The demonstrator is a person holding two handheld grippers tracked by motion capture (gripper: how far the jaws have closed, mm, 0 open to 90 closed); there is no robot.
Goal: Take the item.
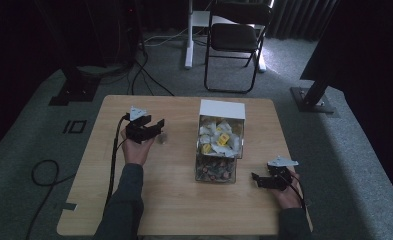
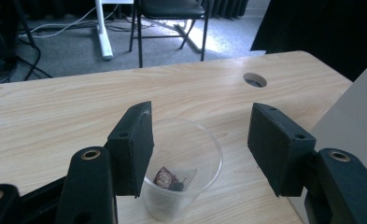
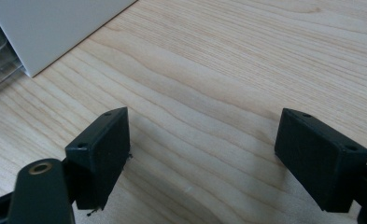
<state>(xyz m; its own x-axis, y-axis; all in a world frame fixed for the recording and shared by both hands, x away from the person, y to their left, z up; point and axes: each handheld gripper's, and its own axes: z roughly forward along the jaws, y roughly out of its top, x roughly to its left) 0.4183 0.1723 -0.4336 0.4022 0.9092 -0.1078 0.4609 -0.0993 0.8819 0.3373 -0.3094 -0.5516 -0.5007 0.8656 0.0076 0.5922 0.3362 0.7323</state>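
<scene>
A clear plastic cup (image 2: 183, 200) stands on the wooden table (image 1: 174, 205) with a small dark wrapped piece (image 2: 168, 178) at its bottom. My left gripper (image 2: 200, 128) is open around the cup: one jaw is close by its left rim, the other well off to the right. From above, the left gripper (image 1: 157, 126) is at the table's left-centre, pointing right. A clear two-tier box (image 1: 220, 145) at the centre holds yellow and white packets above and darker wrapped pieces below. My right gripper (image 1: 256, 179) rests open by the box's lower right, over bare wood (image 3: 204, 93).
The box's pale side (image 2: 354, 112) rises just right of the left gripper, and its white panel (image 3: 55, 28) lies ahead of the right gripper. A cable hole (image 2: 255, 80) is in the tabletop. A folding chair (image 1: 236, 35) and floor cables lie beyond the table.
</scene>
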